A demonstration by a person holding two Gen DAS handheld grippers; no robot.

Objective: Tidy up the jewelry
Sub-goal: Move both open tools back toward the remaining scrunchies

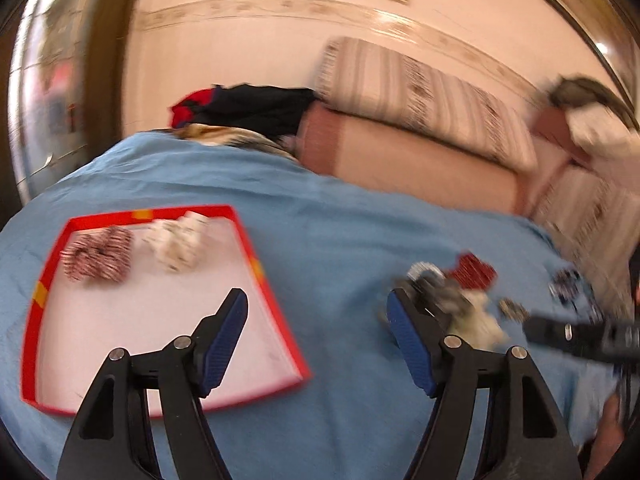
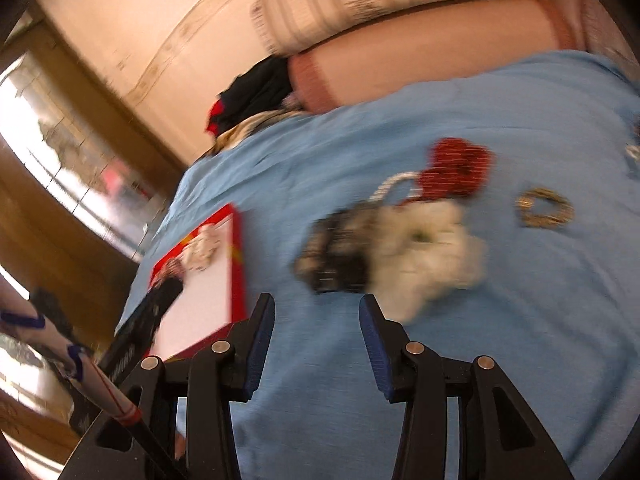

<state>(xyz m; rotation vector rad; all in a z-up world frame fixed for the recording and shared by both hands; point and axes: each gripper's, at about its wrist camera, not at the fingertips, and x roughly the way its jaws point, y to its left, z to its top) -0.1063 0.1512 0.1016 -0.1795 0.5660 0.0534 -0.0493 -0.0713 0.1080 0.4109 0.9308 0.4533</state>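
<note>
Overhead, both grippers angled down toward a blue cloth spread over a bed. The left gripper had its jaws well apart with nothing between them, one finger over the red-rimmed tray and the other beside the loose heap of jewelry. The right gripper also stood with jaws parted and empty, its tips just short of the same heap.

The tray, white inside, held two bundles along its far edge: a red-and-white beaded piece and a cream-white piece beside it. The rest of its floor was bare.

Outside the tray, on the cloth, lay the unsorted pile: a dark silvery piece, a white piece touching it, and a red piece just behind.

Only the right wrist view showed a gold ring-shaped bangle lying apart from the heap, and a patterned sleeve at the lower left. Only the left wrist view showed both tray bundles clearly, plus a dark blue-and-white item near the cloth's right edge, too blurred to identify.
</note>
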